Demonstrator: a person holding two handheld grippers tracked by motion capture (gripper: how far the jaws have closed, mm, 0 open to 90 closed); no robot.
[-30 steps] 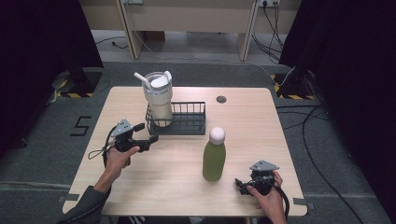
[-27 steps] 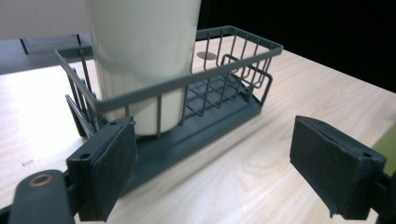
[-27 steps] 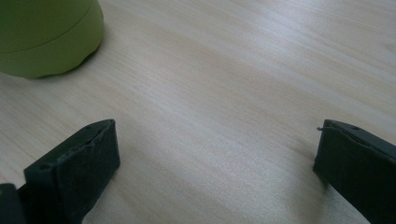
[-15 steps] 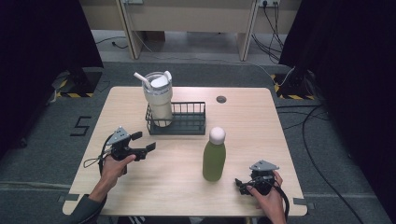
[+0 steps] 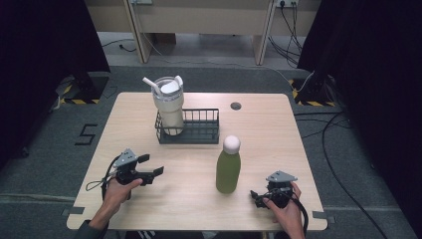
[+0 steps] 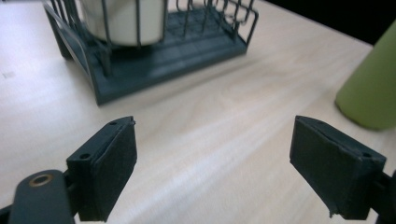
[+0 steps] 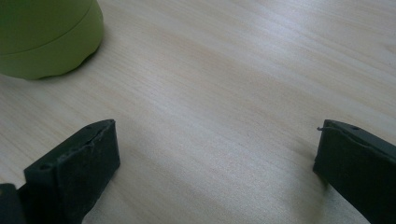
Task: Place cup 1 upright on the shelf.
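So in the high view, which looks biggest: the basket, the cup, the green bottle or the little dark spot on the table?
Biggest to smallest:
1. Basket
2. Cup and green bottle: too alike to rank, and the bottle stands nearer the camera
3. Dark spot

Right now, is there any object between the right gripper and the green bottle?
Nothing visible does. The right gripper rests open on the table, and bare wood lies between it and the green bottle. The basket with the tumbler stands farther back.
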